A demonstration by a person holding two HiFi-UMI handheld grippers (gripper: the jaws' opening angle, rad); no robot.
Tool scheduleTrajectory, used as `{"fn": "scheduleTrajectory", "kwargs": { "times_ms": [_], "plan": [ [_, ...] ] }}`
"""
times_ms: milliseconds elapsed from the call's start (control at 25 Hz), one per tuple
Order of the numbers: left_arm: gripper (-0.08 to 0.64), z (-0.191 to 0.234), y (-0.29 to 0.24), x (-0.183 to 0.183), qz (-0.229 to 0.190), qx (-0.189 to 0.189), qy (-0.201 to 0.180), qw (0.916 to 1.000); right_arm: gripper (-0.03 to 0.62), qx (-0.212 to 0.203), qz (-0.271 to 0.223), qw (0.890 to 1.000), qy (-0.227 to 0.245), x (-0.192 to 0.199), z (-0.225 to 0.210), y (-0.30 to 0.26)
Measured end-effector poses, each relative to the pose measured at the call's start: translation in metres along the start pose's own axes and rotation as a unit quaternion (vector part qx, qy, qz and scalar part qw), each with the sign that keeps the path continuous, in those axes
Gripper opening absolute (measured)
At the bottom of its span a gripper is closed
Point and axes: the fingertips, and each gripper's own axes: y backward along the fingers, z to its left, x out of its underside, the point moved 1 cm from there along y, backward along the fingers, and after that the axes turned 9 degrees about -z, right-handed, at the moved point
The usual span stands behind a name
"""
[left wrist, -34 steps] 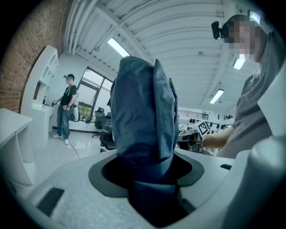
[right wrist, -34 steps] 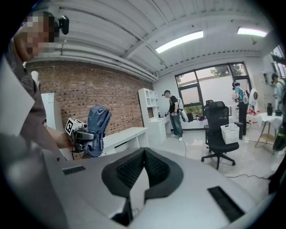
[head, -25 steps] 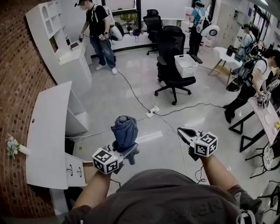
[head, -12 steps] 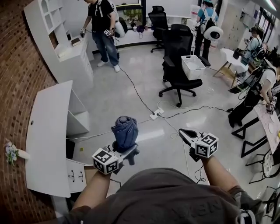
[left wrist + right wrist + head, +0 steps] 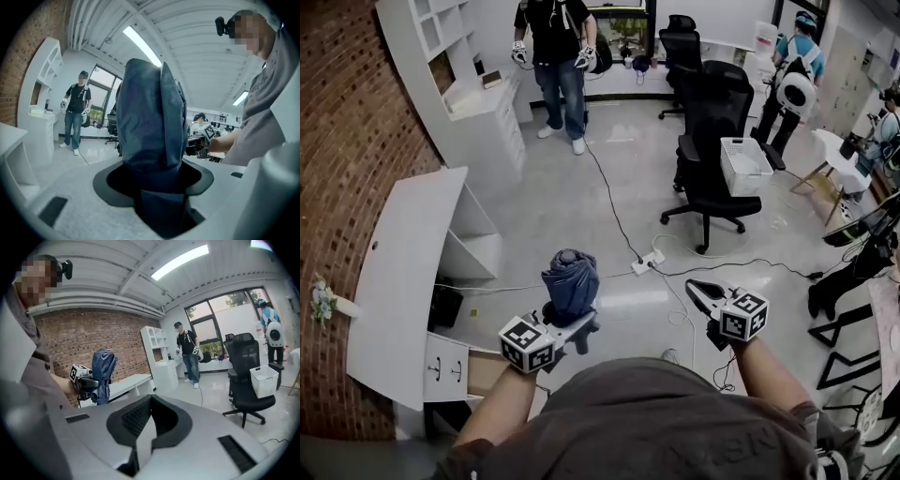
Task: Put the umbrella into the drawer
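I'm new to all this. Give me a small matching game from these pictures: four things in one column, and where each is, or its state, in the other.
Things:
1. umbrella
2. white basket
3. power strip
4. right gripper

Place or state:
A. lying on the floor
B. on the black chair
C. holding nothing
D. clamped in the left gripper

Pairs: 1-D, 2-B, 3-A, 4-C
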Motion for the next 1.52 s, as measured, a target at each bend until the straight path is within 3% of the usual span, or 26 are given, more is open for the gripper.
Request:
{"fn": "scheduleTrajectory", "kwargs": {
  "times_ms": [280,440,920,1200,1520],
  "plan": [
    [0.256,-0.005,-0.117,-0.014,-0.021,-0.047,0.036,0.998,-0.006,-0.047,0.025,0.998,0.02,-0.035,-0.118,0.006],
    [0.256,0.01,-0.152,-0.022,-0.022,-0.054,0.046,0.9972,-0.006,-0.05,0.028,0.998,0.019,-0.039,-0.153,-0.007],
    [0.256,0.097,-0.126,-0.022,0.023,-0.011,0.006,0.9997,-0.006,-0.014,0.013,1.0,0.009,-0.039,-0.123,-0.089],
    [0.256,0.127,-0.101,-0.017,0.006,-0.057,0.022,0.9981,-0.006,-0.043,0.037,0.998,0.035,-0.055,-0.115,-0.124],
    [0.256,0.15,-0.043,0.012,-0.013,-0.136,0.043,0.9896,-0.006,-0.117,0.077,0.987,0.082,-0.047,-0.079,-0.189]
  ]
}}
